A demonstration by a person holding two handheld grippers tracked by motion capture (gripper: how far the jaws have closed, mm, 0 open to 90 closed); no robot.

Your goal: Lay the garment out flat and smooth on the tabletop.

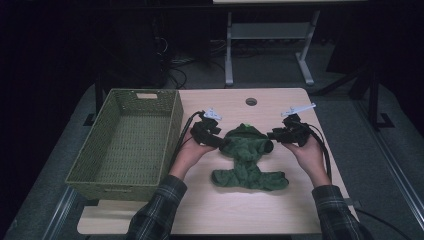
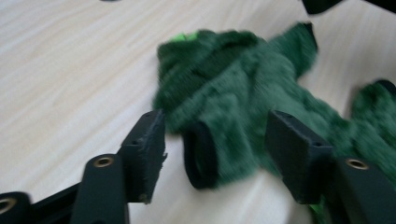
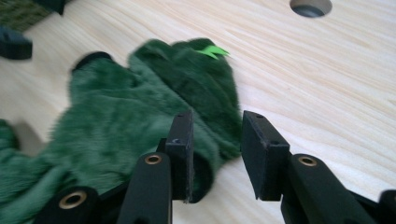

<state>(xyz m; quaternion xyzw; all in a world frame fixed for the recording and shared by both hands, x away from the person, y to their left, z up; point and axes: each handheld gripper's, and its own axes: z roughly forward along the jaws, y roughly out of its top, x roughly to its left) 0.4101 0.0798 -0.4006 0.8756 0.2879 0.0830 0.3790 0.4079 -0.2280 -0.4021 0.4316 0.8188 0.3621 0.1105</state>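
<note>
One fuzzy green garment (image 1: 248, 159), woven basket (image 1: 131, 141)

Pale wooden table (image 1: 300, 200) — green wicker basket (image 1: 125, 145) at left, fuzzy green garment (image 1: 247, 160) mid-table.

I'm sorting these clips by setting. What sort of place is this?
Probably a lab or office workspace, not a home: a light wood desk with a cable hole, grey carpet, and another desk's metal legs with loose cables behind.
</note>
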